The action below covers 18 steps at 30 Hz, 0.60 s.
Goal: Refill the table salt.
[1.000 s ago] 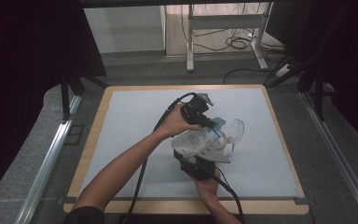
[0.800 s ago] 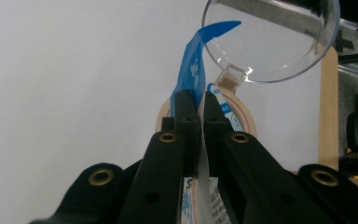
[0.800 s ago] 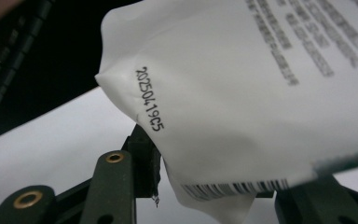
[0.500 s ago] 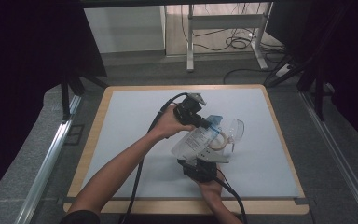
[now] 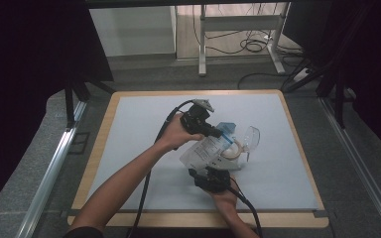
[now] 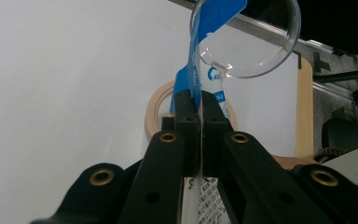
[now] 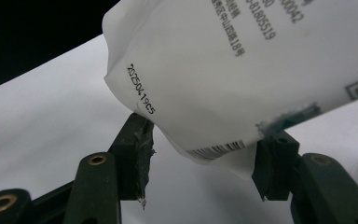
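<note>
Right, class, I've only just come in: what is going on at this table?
A person works two hand-held claws over a pale mat on the table. The left claw is shut on the blue top edge of a white printed bag, holding it up off the mat. The right claw is open, its jaws either side of the bag's lower corner, not gripping it. A tape roll and clear safety glasses lie on the mat just behind the bag.

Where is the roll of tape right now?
In the high view the roll of tape lies flat on the table, right of middle, behind the white bag and beside the clear lens. The left gripper holds that bag.
</note>
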Each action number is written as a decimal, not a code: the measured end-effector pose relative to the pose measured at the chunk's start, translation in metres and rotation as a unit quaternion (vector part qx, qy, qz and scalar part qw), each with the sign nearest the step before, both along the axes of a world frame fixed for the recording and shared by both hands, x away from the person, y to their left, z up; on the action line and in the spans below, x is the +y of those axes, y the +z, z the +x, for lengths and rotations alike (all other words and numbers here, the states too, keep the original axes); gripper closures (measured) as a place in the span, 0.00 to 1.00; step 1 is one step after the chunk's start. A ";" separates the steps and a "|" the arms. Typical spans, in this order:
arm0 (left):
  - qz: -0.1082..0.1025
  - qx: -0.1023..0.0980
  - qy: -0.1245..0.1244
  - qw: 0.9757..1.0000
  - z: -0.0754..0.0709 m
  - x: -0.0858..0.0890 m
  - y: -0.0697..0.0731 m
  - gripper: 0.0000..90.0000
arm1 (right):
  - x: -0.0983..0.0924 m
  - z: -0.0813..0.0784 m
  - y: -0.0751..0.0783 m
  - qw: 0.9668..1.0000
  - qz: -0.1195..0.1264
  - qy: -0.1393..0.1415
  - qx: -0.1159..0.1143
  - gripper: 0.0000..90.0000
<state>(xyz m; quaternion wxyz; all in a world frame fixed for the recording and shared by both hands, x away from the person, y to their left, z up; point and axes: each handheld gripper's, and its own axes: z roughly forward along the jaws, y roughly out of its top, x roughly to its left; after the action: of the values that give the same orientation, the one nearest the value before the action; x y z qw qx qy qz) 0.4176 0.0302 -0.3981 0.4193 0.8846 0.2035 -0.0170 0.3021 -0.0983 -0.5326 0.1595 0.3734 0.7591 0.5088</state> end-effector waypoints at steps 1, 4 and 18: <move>-0.001 0.001 0.000 1.000 0.000 0.000 0.000 0.99 | 0.000 0.000 0.000 1.000 0.000 0.000 0.001 0.50; -0.005 0.002 0.002 1.000 -0.001 0.000 -0.002 0.99 | 0.000 0.001 0.000 1.000 -0.003 -0.001 0.005 0.49; -0.043 0.019 0.004 0.999 -0.003 0.011 -0.002 0.99 | -0.003 0.000 -0.002 0.999 -0.030 -0.007 0.012 0.45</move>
<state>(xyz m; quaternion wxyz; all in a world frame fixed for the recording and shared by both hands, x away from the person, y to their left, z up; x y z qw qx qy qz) 0.4150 0.0414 -0.4003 0.4527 0.8646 0.2142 -0.0404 0.3018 -0.1009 -0.5342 0.1653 0.3793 0.7735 0.4800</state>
